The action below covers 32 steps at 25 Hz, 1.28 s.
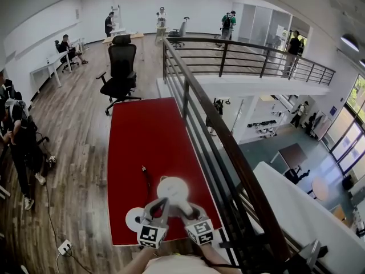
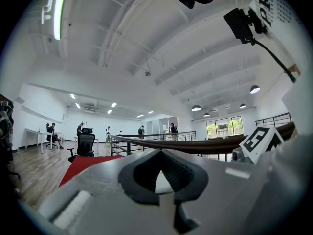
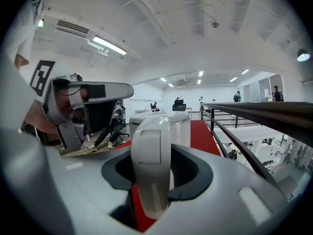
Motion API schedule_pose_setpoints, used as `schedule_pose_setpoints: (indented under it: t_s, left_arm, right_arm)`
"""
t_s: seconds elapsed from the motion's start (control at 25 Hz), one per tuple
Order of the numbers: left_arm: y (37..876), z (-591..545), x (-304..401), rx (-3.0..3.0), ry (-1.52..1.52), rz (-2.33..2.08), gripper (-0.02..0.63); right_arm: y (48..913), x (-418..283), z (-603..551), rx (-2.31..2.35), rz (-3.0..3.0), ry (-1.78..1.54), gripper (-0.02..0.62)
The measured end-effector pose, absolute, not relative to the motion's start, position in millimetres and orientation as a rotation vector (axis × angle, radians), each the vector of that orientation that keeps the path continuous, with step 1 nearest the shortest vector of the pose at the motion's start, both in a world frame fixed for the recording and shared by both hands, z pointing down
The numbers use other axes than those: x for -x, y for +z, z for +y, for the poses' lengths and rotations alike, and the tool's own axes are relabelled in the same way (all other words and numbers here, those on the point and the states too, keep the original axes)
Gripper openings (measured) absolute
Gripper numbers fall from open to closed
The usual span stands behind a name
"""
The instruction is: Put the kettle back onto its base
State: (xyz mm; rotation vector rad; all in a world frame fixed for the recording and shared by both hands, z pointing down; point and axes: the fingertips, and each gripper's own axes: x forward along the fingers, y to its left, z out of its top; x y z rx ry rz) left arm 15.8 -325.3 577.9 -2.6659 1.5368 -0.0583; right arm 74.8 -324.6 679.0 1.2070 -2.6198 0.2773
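Right gripper (image 1: pixel 183 208), mine: fingers clamped on the handle (image 3: pixel 151 165) of the white kettle (image 1: pixel 172 188).
Left gripper (image 1: pixel 160 205), mine: fingers together, gripping nothing, just left of the right one.
Kettle: at the near end of the red table (image 1: pixel 142 136), not on its base.
Base (image 1: pixel 134 217): round, white, flat near the table's near edge, just left of and nearer than the kettle.

This is an open-plan office on a mezzanine. Swivel chairs (image 1: pixel 122 66), white desks (image 1: pixel 50 67) and people (image 1: pixel 67 49) occupy a hall with a wood floor (image 1: pixel 74 130). A railing (image 1: pixel 239 153) overlooks the storey below (image 1: pixel 274 147).
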Motion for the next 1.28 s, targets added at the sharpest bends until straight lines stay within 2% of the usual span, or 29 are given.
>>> schedule_pose_setpoints:
  t_s: [0.92, 1.28]
  left_arm:
    - [577, -322, -7, 2.657, -0.038, 1.572, 0.003]
    - [569, -325, 3, 2.634, -0.030, 1.599, 0.003]
  right_arm:
    - [680, -77, -329, -1.222, -2.667, 0.323, 0.161]
    - [648, -88, -361, -1.296, -2.726, 0.453, 0.152]
